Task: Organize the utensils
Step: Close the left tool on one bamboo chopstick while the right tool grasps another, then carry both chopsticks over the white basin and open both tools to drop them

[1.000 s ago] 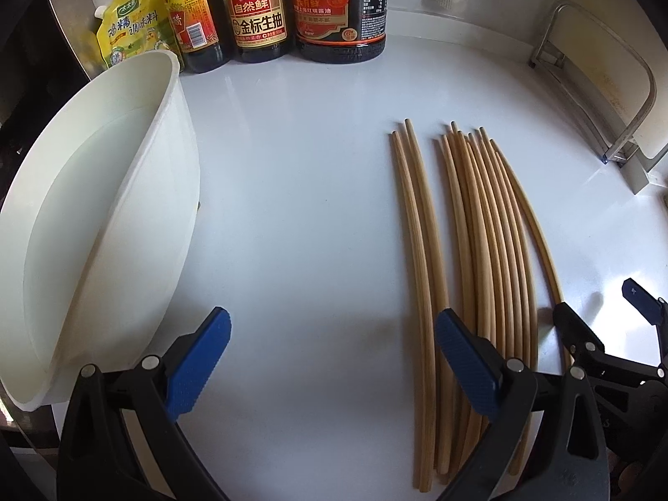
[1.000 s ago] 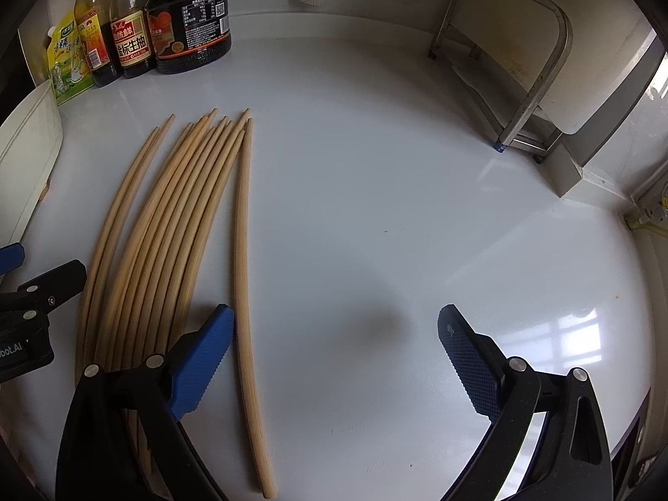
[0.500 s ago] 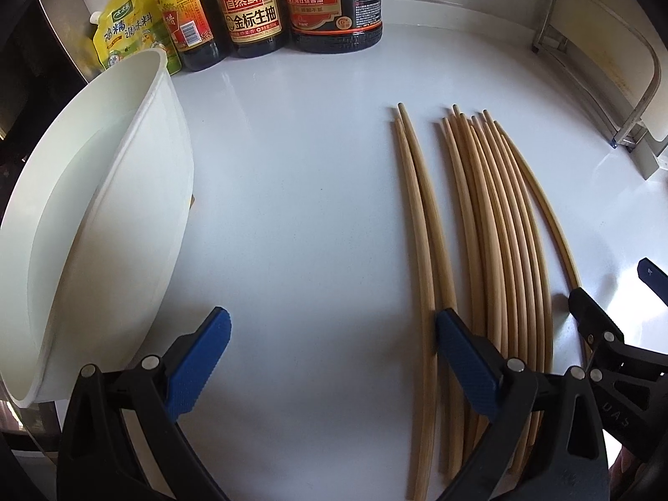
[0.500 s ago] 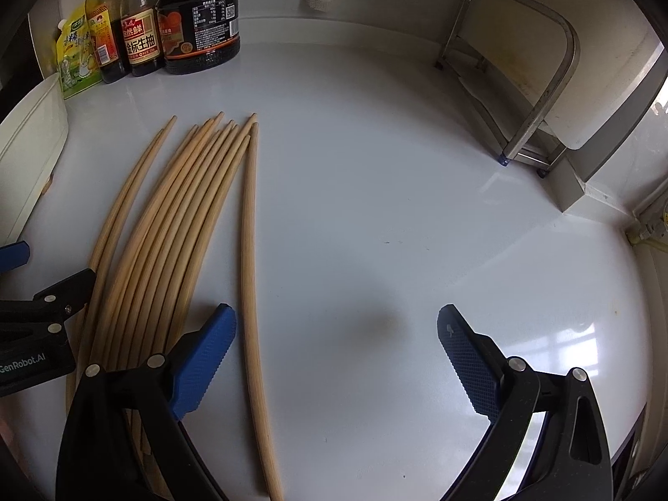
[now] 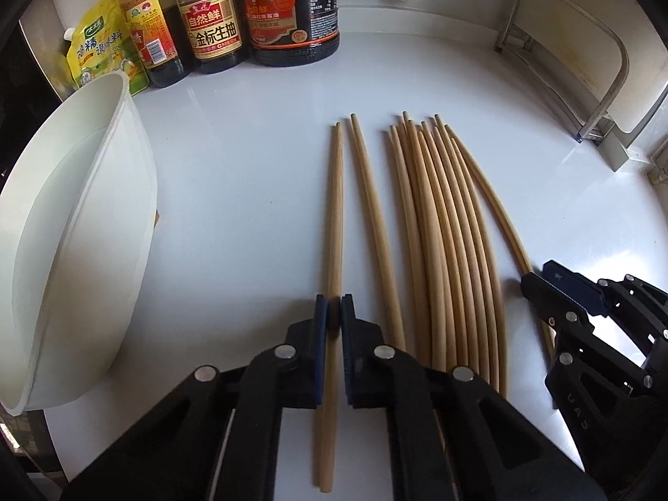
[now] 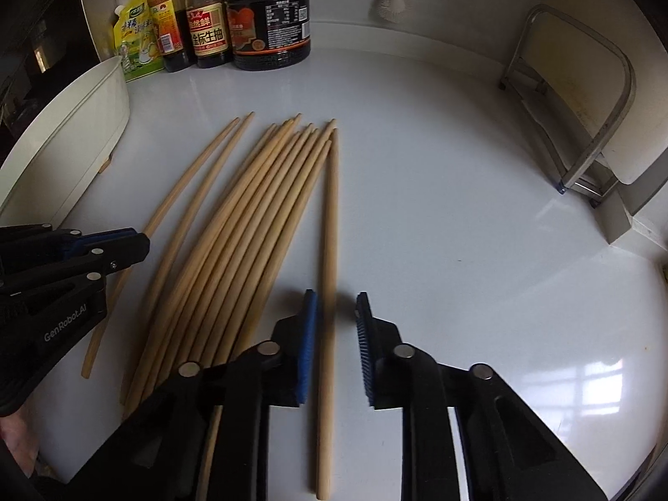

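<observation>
Several long wooden chopsticks (image 5: 442, 225) lie side by side on the white counter; they also show in the right wrist view (image 6: 259, 217). My left gripper (image 5: 334, 313) is shut on the leftmost chopstick (image 5: 334, 217), which runs between its blue pads. My right gripper (image 6: 336, 313) has its jaws partly closed around the rightmost chopstick (image 6: 330, 229), with a gap still on the right side. The right gripper also shows in the left wrist view (image 5: 555, 284), and the left gripper shows in the right wrist view (image 6: 125, 246).
A white tub (image 5: 83, 225) stands at the left. Sauce bottles (image 5: 288, 12) and a yellow pouch (image 5: 100, 41) line the back wall. A metal rack (image 5: 584, 62) stands at the back right. The counter's front edge is near the grippers.
Both grippers were wide open and have closed in. The left one has shut on the leftmost chopstick. The right one has narrowed around the rightmost chopstick.
</observation>
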`<action>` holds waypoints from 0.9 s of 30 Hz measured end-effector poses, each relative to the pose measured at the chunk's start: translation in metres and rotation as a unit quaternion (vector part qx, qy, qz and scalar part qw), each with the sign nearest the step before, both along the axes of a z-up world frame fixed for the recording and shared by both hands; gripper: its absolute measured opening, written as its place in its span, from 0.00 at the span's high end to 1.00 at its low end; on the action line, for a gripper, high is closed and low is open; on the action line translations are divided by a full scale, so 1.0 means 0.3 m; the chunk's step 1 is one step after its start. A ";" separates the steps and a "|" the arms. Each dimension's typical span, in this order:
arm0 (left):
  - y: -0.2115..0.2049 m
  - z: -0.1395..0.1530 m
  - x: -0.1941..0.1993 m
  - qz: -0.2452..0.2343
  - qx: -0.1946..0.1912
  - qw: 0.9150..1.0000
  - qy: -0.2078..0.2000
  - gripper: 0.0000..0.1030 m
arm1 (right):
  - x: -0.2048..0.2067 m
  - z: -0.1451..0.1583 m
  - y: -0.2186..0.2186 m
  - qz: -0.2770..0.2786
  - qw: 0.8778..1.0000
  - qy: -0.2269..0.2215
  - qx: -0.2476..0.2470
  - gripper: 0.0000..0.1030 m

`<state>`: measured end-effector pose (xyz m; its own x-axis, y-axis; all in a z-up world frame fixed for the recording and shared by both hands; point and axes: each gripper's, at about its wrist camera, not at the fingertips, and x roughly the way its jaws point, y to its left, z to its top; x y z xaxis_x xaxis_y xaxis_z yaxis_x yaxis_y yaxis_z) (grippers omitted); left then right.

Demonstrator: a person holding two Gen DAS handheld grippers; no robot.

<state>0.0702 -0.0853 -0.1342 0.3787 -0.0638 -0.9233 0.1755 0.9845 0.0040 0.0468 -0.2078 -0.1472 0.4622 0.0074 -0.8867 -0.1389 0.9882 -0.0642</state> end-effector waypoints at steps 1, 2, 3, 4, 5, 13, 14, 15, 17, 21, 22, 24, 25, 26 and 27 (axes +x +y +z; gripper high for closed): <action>0.001 0.001 0.001 -0.002 -0.006 1.000 0.005 0.93 | 0.003 0.000 0.006 0.002 1.000 0.003 -0.003 0.94; 0.002 0.002 0.001 -0.004 -0.013 1.000 0.010 0.93 | 0.006 0.000 0.008 0.002 1.000 0.006 0.001 0.94; 0.003 0.002 0.003 -0.006 -0.017 1.000 0.015 0.93 | 0.006 0.001 0.005 0.000 1.000 0.009 0.011 0.94; 0.005 0.005 0.002 -0.006 -0.020 1.000 0.018 0.93 | 0.006 0.002 -0.001 -0.004 1.000 0.012 0.023 0.94; 0.009 0.011 0.003 -0.006 -0.022 1.000 0.019 0.93 | 0.004 0.004 -0.006 -0.008 0.999 0.013 0.032 0.94; 0.038 0.114 -0.015 -0.014 -0.044 0.999 0.004 0.93 | -0.027 0.096 -0.042 -0.039 0.997 -0.003 0.070 0.94; 0.043 0.135 -0.018 -0.016 -0.048 0.999 0.001 0.93 | -0.030 0.116 -0.038 -0.042 0.996 -0.006 0.073 0.94; 0.051 0.160 -0.020 -0.017 -0.051 0.999 -0.004 0.93 | -0.035 0.137 -0.034 -0.043 0.996 -0.011 0.076 0.94; 0.074 0.211 -0.030 -0.018 -0.056 0.998 -0.016 0.93 | -0.039 0.186 -0.011 -0.040 0.996 -0.021 0.080 0.94; 0.160 0.316 -0.012 -0.003 -0.058 0.997 -0.048 0.93 | -0.019 0.286 0.068 -0.023 0.995 -0.041 0.093 0.94; 0.190 0.339 -0.007 0.003 -0.057 0.997 -0.054 0.93 | -0.008 0.310 0.096 -0.017 0.994 -0.044 0.100 0.94; 0.263 0.381 0.004 0.019 -0.057 0.996 -0.065 0.93 | 0.023 0.348 0.167 -0.002 0.992 -0.048 0.115 0.94; 0.302 0.396 0.006 0.027 -0.057 0.996 -0.069 0.93 | 0.042 0.362 0.212 0.008 0.991 -0.050 0.122 0.94; 0.340 0.405 0.013 0.035 -0.056 0.995 -0.072 0.93 | 0.060 0.374 0.260 0.018 0.990 -0.051 0.128 0.94; 0.384 0.411 0.019 0.045 -0.053 0.995 -0.073 0.93 | 0.081 0.384 0.311 0.029 0.989 -0.052 0.133 0.94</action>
